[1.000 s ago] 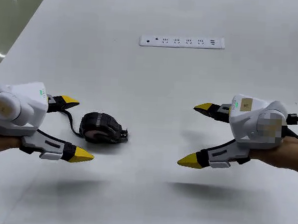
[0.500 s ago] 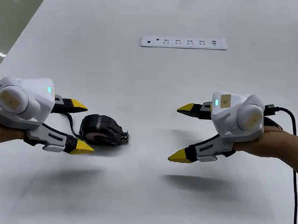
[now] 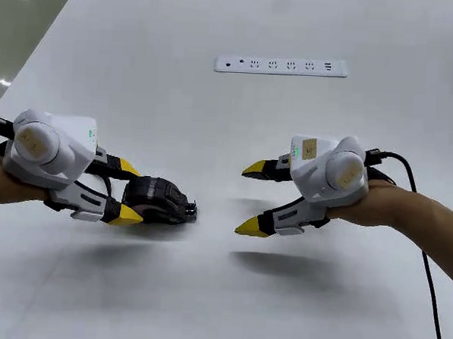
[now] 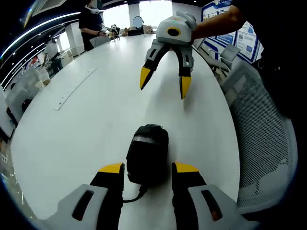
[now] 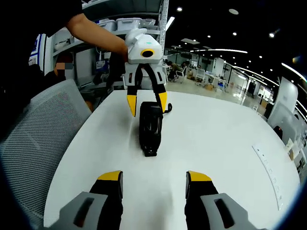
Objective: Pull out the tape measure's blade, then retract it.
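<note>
Well, from the head view my left gripper point(image 3: 127, 192) has its fingers spread around the rear of the tape point(image 3: 160, 199), which lies on the white desk point(image 3: 214, 123). The left gripper view brings those fingers just beside its case, but I cannot tell whether they touch. The right gripper view shows its hook end pointing at my right gripper point(image 3: 252, 199), whose fingers are released and empty, with bare desk between. The tape is a rounded, ribbed black case trailing a thin cord. The fingers are black with yellow wedge tips. A flat white strip point(image 3: 281, 65) lies well apart. A grey mesh chair point(image 4: 261, 124) stands beside the desk.
</note>
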Available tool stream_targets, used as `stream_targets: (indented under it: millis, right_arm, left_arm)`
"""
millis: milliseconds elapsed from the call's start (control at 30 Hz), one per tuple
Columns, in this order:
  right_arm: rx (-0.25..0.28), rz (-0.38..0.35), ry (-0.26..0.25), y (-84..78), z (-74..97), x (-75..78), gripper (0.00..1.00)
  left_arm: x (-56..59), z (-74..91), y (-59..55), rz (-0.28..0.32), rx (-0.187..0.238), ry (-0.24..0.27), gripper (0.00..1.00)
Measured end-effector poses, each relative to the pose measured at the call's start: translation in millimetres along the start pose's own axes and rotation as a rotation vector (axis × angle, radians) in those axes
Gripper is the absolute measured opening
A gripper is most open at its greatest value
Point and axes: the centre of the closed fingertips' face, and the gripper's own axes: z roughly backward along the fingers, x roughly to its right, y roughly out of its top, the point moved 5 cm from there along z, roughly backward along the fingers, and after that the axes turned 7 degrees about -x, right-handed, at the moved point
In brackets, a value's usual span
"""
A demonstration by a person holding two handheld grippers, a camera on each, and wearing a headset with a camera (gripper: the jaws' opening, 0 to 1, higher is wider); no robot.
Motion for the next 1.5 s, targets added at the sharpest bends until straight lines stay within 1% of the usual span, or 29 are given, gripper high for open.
stream_targets:
  millis: [267,367,533,967,1167,1500]
  right_arm:
    - [-0.004,0.019,0.033,10.5,-19.5,0.7,0.4]
    - [-0.006,0.019,0.044,13.8,-26.5,0.5,0.37]
    - [-0.013,0.014,0.063,17.3,-37.8,-0.8,0.32]
    - [-0.017,-0.003,0.081,26.0,-60.7,0.0,0.2]
    - [-0.038,0.0,0.087,24.6,-68.7,-0.9,0.16]
    - [-0.054,-0.005,0.094,23.3,-78.1,-2.6,0.12]
  left_arm:
    - [-3.5,-1.2,-0.9,-0.028,-0.032,-0.03,0.3]
    - [-5.1,-1.8,-1.5,-0.036,-0.043,-0.046,0.26]
    - [-4.8,-2.6,-2.0,-0.05,-0.054,-0.07,0.25]
    - [-4.8,-3.5,-2.9,-0.055,-0.043,-0.08,0.24]
    - [-4.4,-3.9,-3.2,-0.054,-0.039,-0.08,0.23]
    - [-5.1,-4.4,-3.4,-0.045,-0.037,-0.086,0.23]
